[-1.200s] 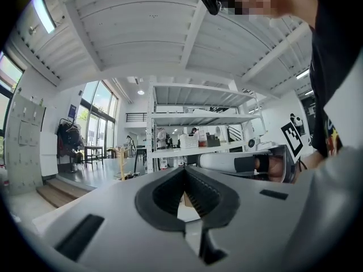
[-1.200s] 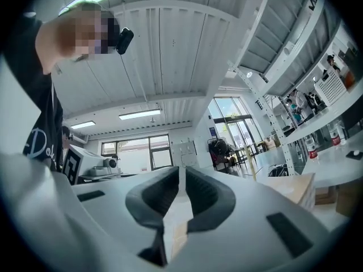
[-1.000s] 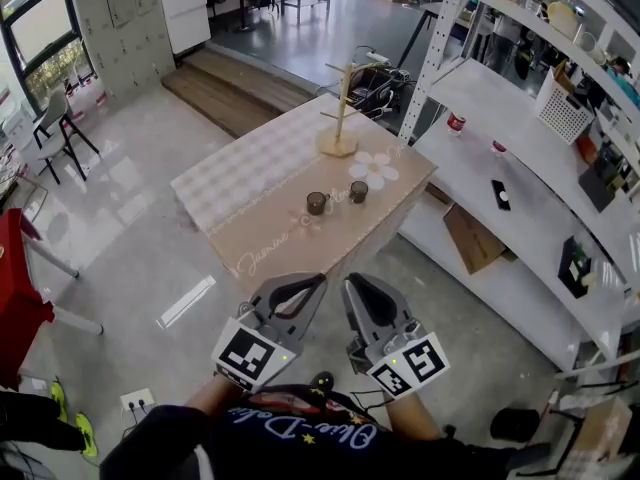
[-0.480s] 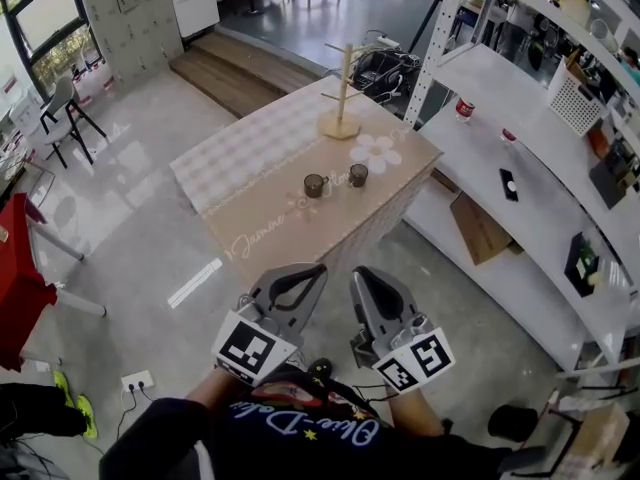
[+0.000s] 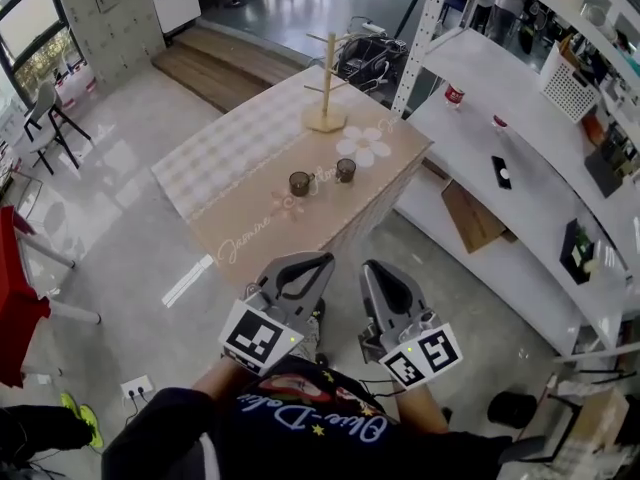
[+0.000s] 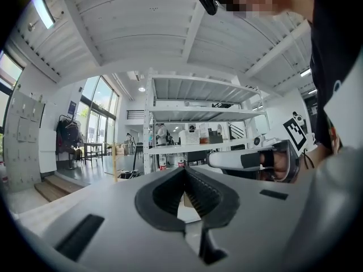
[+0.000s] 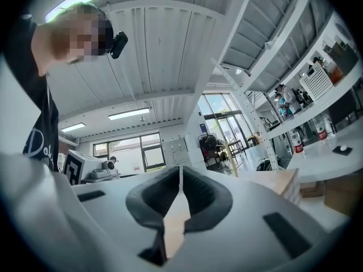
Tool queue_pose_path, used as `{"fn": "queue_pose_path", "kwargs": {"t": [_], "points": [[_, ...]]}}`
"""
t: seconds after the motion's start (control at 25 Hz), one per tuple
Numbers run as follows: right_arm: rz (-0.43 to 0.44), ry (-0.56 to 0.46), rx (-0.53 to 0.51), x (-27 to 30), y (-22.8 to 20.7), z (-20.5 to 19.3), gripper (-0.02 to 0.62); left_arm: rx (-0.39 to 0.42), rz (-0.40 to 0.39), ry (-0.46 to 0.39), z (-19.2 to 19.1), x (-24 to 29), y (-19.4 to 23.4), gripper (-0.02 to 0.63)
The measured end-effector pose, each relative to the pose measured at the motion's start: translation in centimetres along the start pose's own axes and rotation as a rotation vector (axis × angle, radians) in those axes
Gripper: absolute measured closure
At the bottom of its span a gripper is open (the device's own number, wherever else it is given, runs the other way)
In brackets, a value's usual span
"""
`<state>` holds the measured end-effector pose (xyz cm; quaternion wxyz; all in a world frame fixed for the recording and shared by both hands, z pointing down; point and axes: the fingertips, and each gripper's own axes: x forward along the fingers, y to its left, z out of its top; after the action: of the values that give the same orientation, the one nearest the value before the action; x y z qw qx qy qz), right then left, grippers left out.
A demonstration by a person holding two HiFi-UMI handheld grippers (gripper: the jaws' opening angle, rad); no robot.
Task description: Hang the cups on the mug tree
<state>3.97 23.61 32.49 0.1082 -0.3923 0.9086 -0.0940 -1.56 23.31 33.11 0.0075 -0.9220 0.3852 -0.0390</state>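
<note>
1. Over the last second the table (image 5: pixel 225 173) has shifted slightly in the head view. The person is repositioning towards it, with both grippers carried low at bottom centre and well apart from anything on it. My read: still the approach, no cup handled yet.
2. Left gripper (image 5: pixel 316 262): jaws together, empty. Right gripper (image 5: pixel 371 268): same.
3. Two dark cups (image 5: pixel 299 183) (image 5: pixel 345 170) stand upright mid-frame, side by side and not touching, just below a flower print (image 5: pixel 362 146).
4. The wooden mug tree (image 5: pixel 325 93) stands upright at upper centre, beyond the cups, with bare pegs.

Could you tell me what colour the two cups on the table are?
The cups look dark grey, clearest in the head view.
</note>
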Motion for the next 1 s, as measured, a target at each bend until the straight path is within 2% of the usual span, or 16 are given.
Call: {"fn": "queue_pose_path", "kwargs": {"t": [0.32, 0.6, 1.0], "points": [[-0.025, 0.005, -0.008, 2.7, -4.2, 0.9, 0.569, 0.019, -0.034, 0.0, 0.0, 4.7, 2.1, 0.607], [-0.027, 0.014, 0.0, 4.9, -7.1, 1.0, 0.569, -0.004, -0.039, 0.021, -0.9, 7.7, 4.1, 0.607], [-0.06, 0.031, -0.023, 7.2, -11.3, 1.9, 0.569, -0.031, -0.072, 0.009, -1.0, 12.3, 6.4, 0.607]]}}
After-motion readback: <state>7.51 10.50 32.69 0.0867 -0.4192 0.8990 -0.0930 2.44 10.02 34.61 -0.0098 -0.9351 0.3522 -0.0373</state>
